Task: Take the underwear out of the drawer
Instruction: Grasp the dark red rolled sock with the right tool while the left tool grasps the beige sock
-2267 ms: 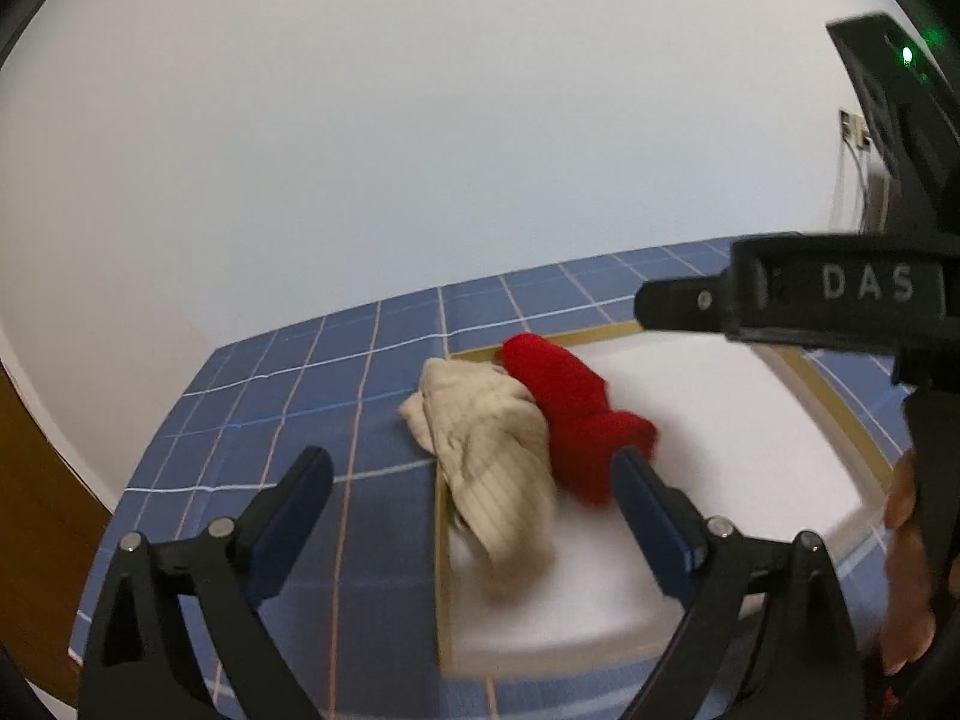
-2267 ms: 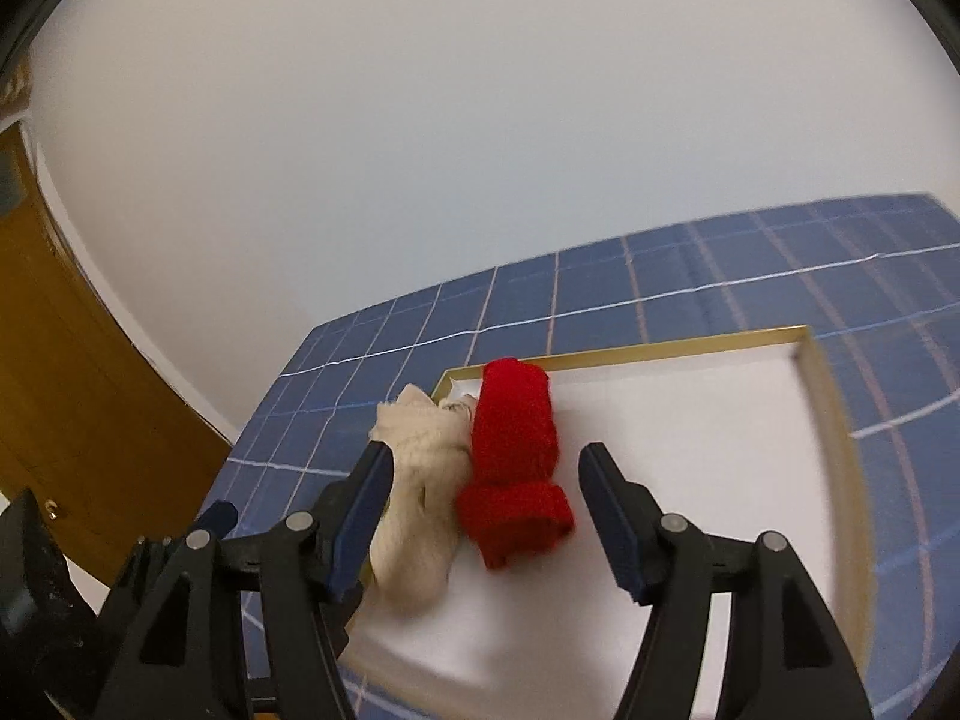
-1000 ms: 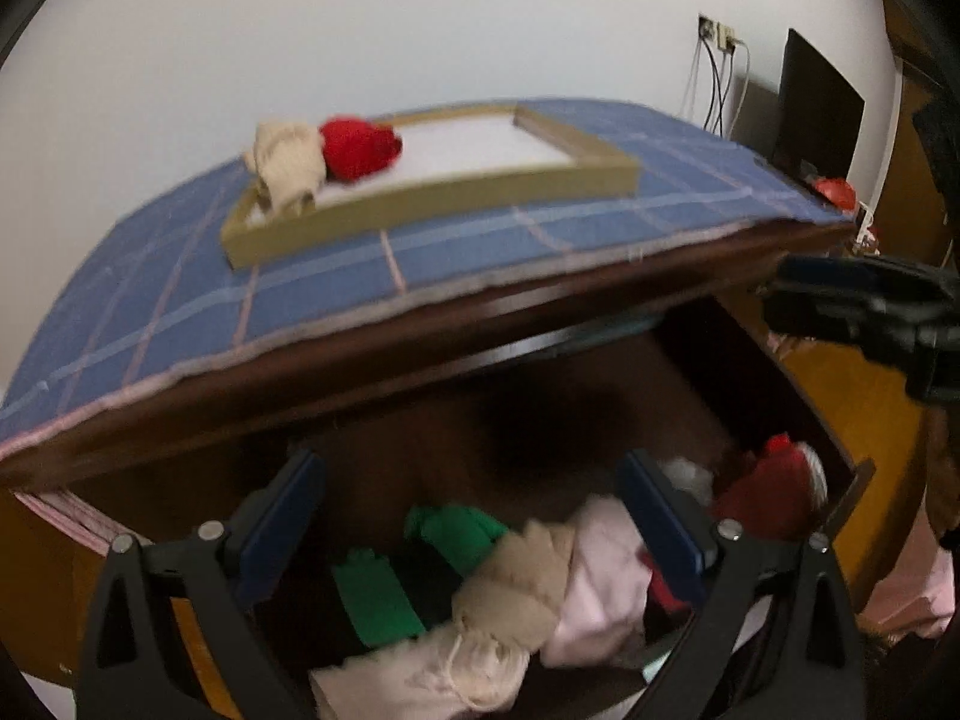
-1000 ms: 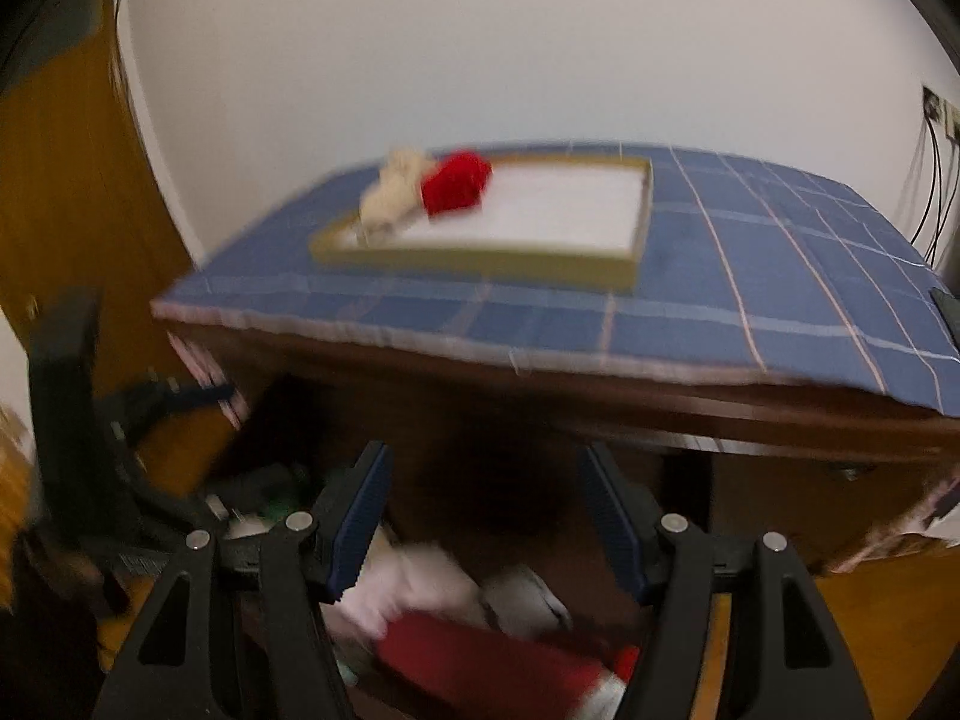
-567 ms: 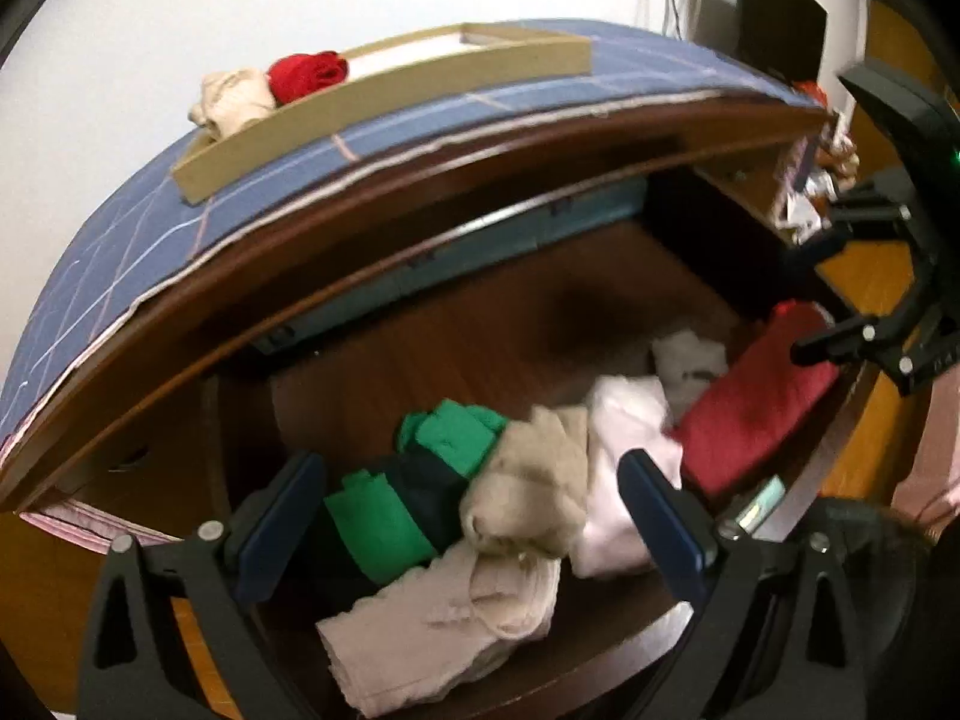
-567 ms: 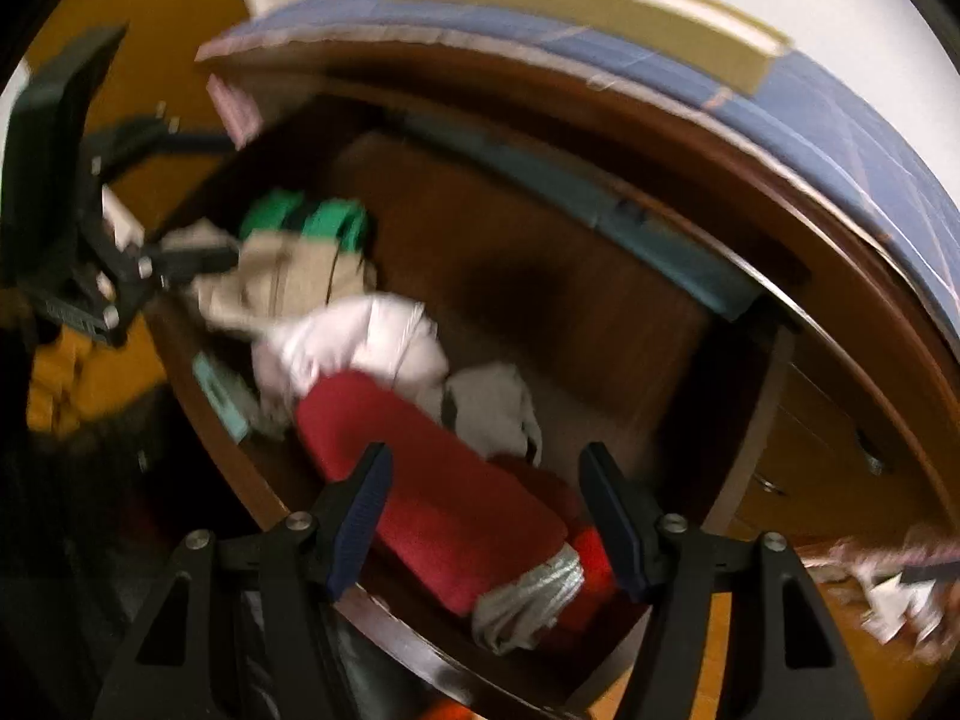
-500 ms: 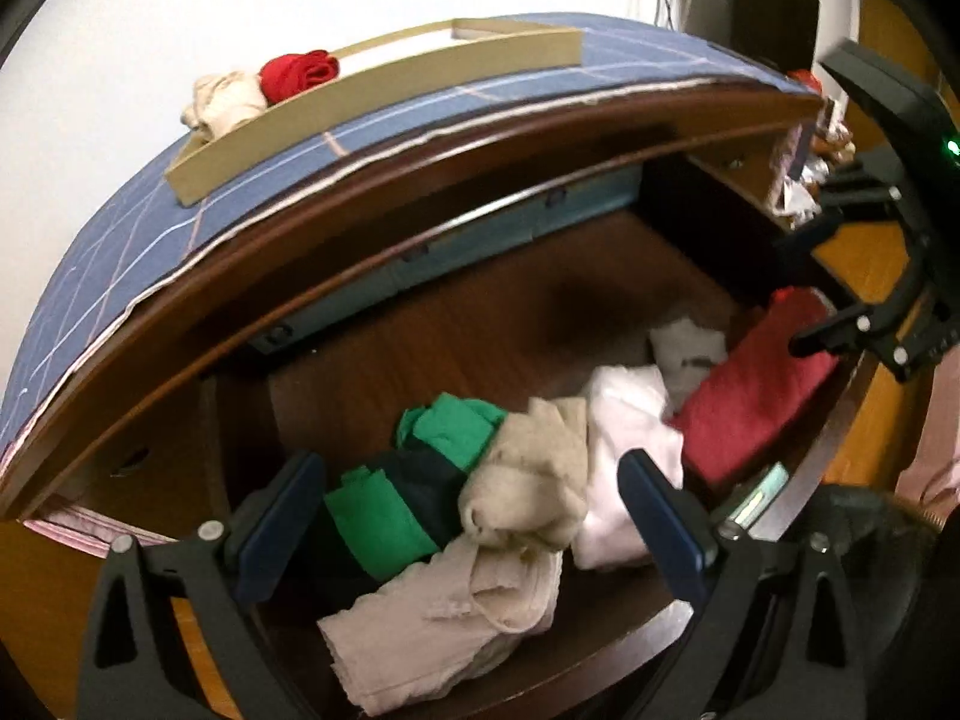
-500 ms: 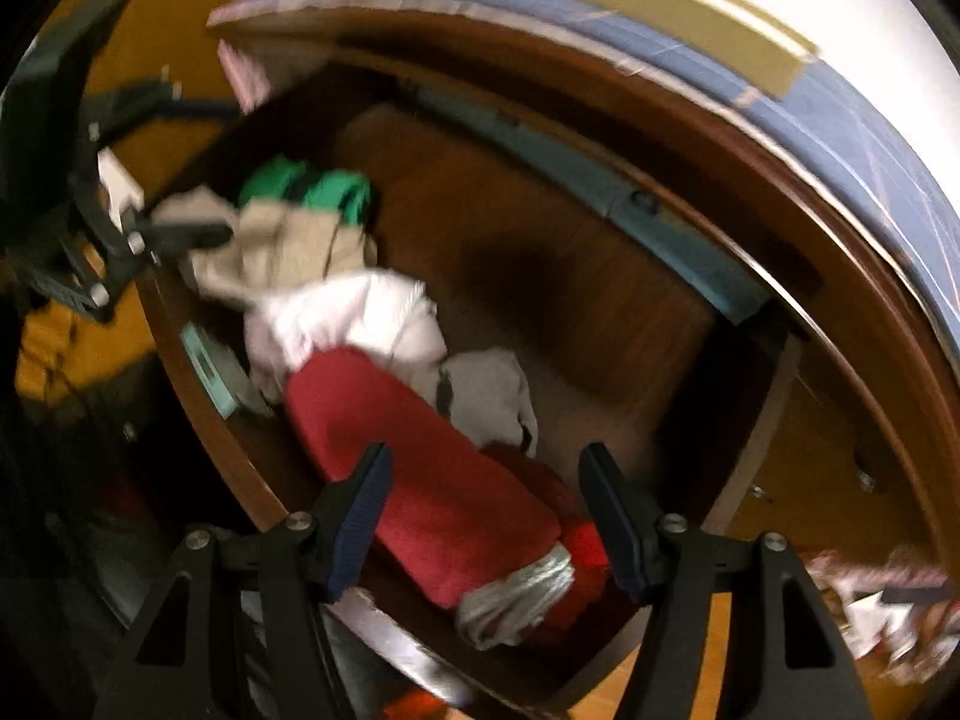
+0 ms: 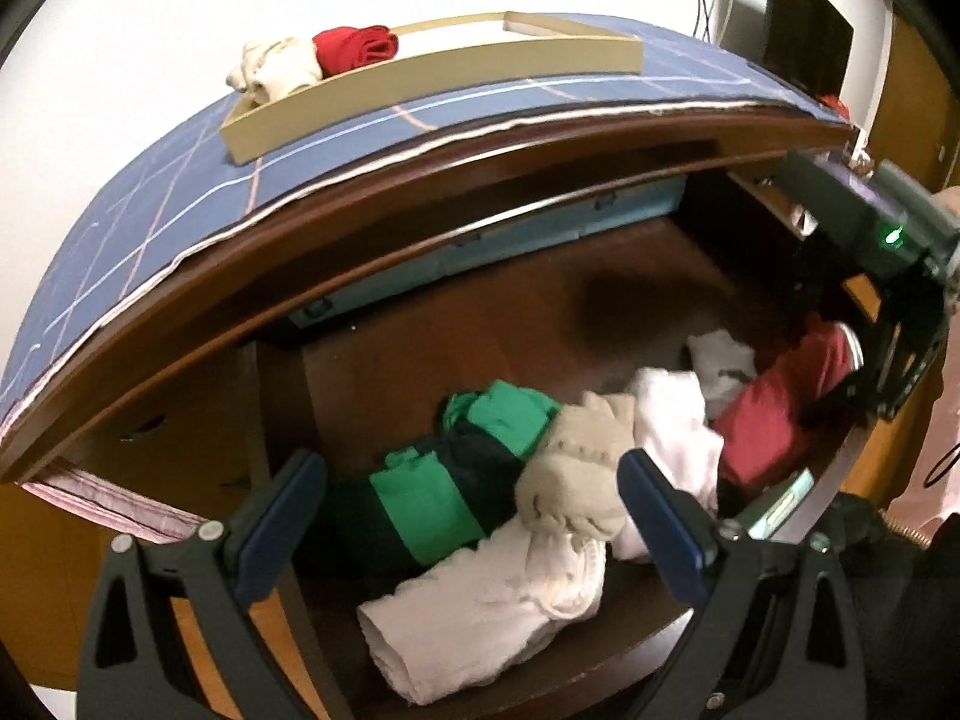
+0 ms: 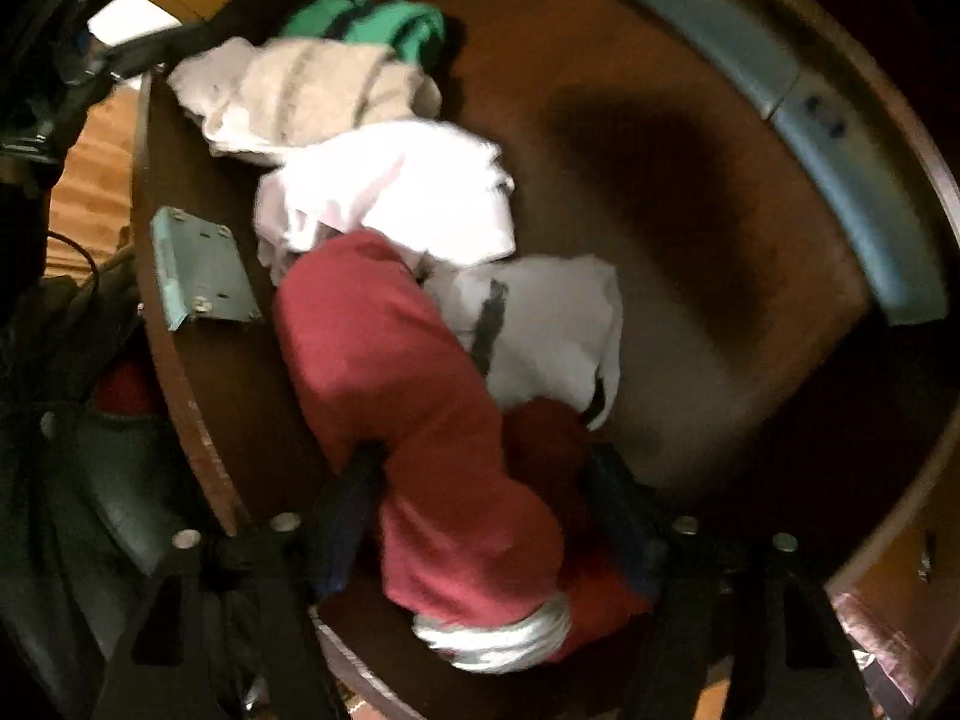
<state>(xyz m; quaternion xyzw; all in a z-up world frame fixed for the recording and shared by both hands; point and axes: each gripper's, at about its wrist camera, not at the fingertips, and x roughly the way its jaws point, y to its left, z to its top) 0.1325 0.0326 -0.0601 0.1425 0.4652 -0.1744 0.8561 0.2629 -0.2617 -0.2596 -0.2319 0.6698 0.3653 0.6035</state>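
The open wooden drawer [image 9: 540,312] holds several rolled garments: a green-and-navy one [image 9: 432,492], a beige one [image 9: 576,468], a pale pink one [image 9: 678,432], a cream one [image 9: 480,618] and a dark red roll [image 10: 420,390]. My right gripper [image 10: 480,480] points steeply down into the drawer. Its jaws are opening and straddle the red roll, whose grey waistband end lies near the camera. My left gripper [image 9: 468,516] hangs open above the green and beige pieces with nothing between its fingers.
On the dresser's blue checked cloth [image 9: 180,168] sits a shallow tray [image 9: 420,78] holding a red roll [image 9: 354,48] and a beige piece [image 9: 276,66]. A dark monitor [image 9: 810,42] stands at the back right. A light-blue bracket [image 10: 198,270] is fixed on the drawer front.
The right gripper has dropped into the drawer and tipped down over the red roll, its jaws wider. The left gripper has sunk slightly toward the garments.
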